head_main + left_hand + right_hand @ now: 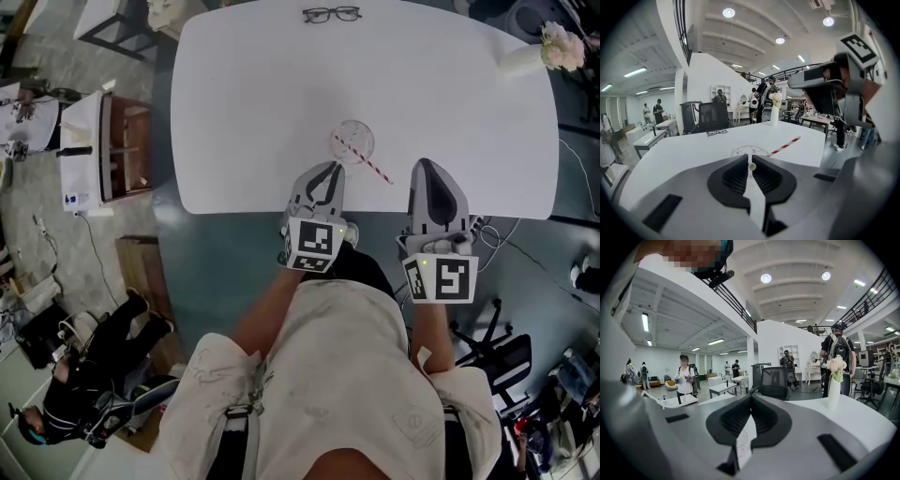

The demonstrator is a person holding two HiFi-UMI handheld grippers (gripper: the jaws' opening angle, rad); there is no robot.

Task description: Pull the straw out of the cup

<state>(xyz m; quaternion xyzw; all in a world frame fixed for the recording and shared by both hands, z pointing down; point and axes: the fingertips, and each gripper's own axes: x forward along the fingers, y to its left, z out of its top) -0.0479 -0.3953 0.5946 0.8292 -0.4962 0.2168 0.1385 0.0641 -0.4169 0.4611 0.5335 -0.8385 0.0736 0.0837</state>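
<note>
A clear cup stands near the front edge of the white table. A red-and-white striped straw leans out of it toward the right; in the left gripper view the straw slants up to the right over the cup. My left gripper is at the cup's near rim. Its jaws are drawn almost together, with a small pale bit of the rim pinched between the tips. My right gripper hovers to the right of the straw's free end, apart from it. Its jaws are shut with nothing between them.
Black glasses lie at the table's far edge. A white vase of flowers stands at the far right corner. A cabinet is off the table's left side, an office chair behind me. People stand in the hall beyond.
</note>
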